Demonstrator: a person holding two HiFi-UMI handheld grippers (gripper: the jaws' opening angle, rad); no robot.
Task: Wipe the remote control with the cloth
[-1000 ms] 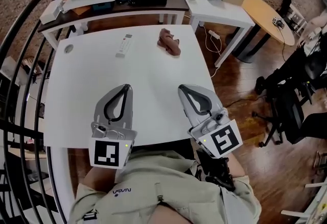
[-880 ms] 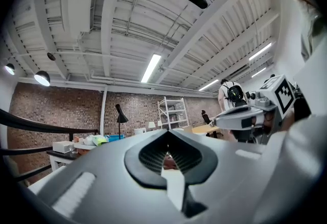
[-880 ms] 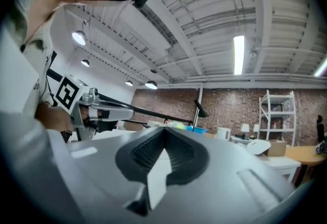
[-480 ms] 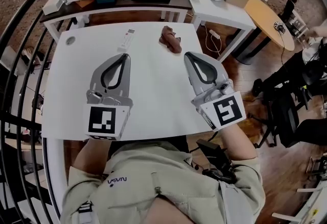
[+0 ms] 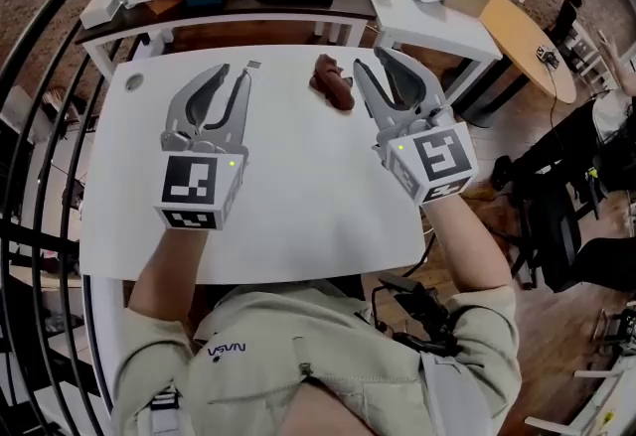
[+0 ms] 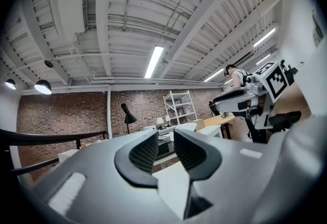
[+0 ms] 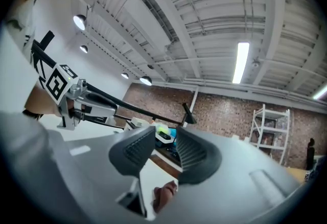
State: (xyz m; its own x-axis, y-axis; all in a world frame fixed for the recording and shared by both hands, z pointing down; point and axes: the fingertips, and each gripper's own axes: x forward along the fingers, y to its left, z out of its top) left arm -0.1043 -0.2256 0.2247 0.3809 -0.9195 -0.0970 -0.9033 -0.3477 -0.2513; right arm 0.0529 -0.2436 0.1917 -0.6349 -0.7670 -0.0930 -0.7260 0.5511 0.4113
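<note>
Left claw: spread a little, its jaws have just been opening, nothing between them. It hovers over the far left part of the worktop.
Right claw: spread somewhat wider, jaws also just been opening, empty. It hovers over the far right part.
Remote: lies near the far edge, almost all of it hidden behind my left claw. Only its far end peeks out beside the jaw tips.
Cloth: a crumpled brown heap near the far edge, just left of my right claw's tips and apart from the remote.
Step, as I judge it: the reach. Right goes for the cloth, left goes to steady the remote.
Doing it well: I'd spread the right jaws wider, drop onto the highest fold of the cloth and pinch a thick bunch, so a loose flap is left for wiping. I'd bring the left claw down on one end of the remote and hold it flat.
Risk: a thin pinch may let the cloth slip mid-wipe, and an unpinned remote would likely skate on the smooth worktop.
</note>
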